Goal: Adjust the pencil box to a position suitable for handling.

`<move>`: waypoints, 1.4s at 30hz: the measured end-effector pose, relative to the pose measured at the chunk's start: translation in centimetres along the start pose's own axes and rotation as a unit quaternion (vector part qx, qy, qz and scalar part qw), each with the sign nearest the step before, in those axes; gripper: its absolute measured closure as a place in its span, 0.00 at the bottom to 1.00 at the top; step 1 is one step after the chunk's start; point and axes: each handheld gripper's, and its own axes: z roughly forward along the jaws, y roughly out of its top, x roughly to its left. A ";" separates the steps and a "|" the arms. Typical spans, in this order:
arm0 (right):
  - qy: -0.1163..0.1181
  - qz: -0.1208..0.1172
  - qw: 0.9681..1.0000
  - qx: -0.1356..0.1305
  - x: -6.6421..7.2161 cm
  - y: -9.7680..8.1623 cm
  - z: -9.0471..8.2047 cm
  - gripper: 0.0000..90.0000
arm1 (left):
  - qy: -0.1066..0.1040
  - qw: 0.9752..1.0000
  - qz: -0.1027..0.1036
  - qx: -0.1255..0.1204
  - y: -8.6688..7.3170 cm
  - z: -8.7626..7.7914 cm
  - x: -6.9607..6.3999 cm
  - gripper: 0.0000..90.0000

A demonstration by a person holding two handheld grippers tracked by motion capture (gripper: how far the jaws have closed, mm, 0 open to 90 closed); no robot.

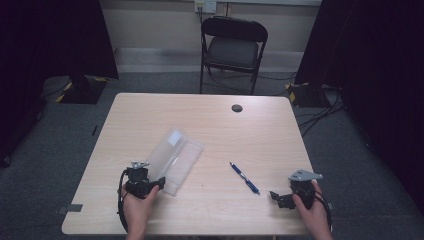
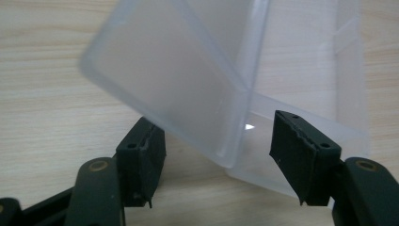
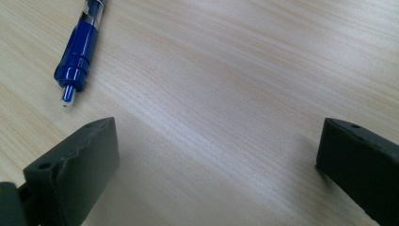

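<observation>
**Clear case sitting between the left jaws, nothing clamped**

The frosted plastic case (image 2: 188,89) lies open on the bench (image 1: 220,125), its near corner poking in between the jaws of the left hand-held gripper (image 2: 219,150). Those jaws stand apart with gaps on both sides, so nothing's squeezed. Off toward the right hand-held gripper (image 3: 216,155), a blue pen (image 3: 77,59) lies just ahead of its left jaw, not touching. That one's jaws are wide apart over bare wood.
</observation>
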 end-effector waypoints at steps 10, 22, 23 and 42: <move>0.000 -0.001 1.000 0.000 0.0 0.0 0.0 0.00 | 0.022 0.999 -0.022 -0.014 0.3 -0.3 1.9 0.36; 0.000 -0.001 1.000 0.000 0.0 0.0 0.0 0.00 | 0.004 1.000 -0.018 -0.014 0.5 -0.7 1.7 0.49; 0.000 -0.001 1.000 0.000 0.0 0.0 0.0 0.00 | 0.002 1.000 -0.017 -0.013 0.5 -0.6 1.7 0.55; 0.000 0.000 1.000 0.000 0.0 0.0 0.0 0.00 | -0.027 0.999 0.023 0.012 1.1 0.7 1.0 0.88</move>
